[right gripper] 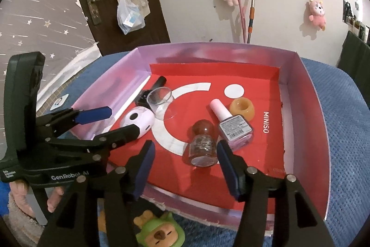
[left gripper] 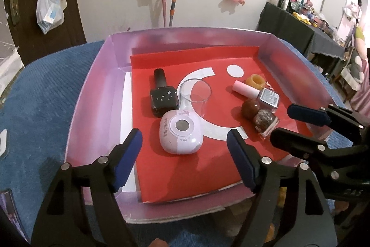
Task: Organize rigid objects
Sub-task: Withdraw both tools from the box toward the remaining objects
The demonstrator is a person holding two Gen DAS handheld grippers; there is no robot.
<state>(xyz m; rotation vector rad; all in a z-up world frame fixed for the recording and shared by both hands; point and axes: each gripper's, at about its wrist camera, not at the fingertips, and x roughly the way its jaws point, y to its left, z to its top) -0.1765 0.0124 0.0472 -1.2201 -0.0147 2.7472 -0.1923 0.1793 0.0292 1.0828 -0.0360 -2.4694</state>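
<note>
Lying flat on a red paper liner [left gripper: 175,175] inside a shallow glossy lilac cardboard tray [left gripper: 92,94]: six rigid items. Count: three nail polish bottles, one clear cup, one white-pink device, one amber ring.

Black polish bottle [left gripper: 163,94], square body with star print, round black cap, at 11 o'clock of the tray centre. Clear cup [left gripper: 195,96], thin-walled cylinder, on its side, touching the black bottle's right edge. White-pink device [left gripper: 180,132], smooth rounded plastic pebble with a grey disc on top, at 6 o'clock of the cup, just beside it.

Right group: glitter polish bottle [right gripper: 201,145], clear glass, brown ball cap; pale pink polish bottle [right gripper: 233,129], square, label up, lying against it at its 2 o'clock; amber ring [right gripper: 242,108], translucent, waxy-looking, at 12 o'clock of the pink bottle.

Left gripper [left gripper: 185,149]: blue-padded jaws spread wide, empty, over the device's near side.
Right gripper [right gripper: 185,166]: jaws spread, empty, flanking the glitter bottle's base without contact.

Blue ribbed cloth [left gripper: 46,89] under the tray.
</note>
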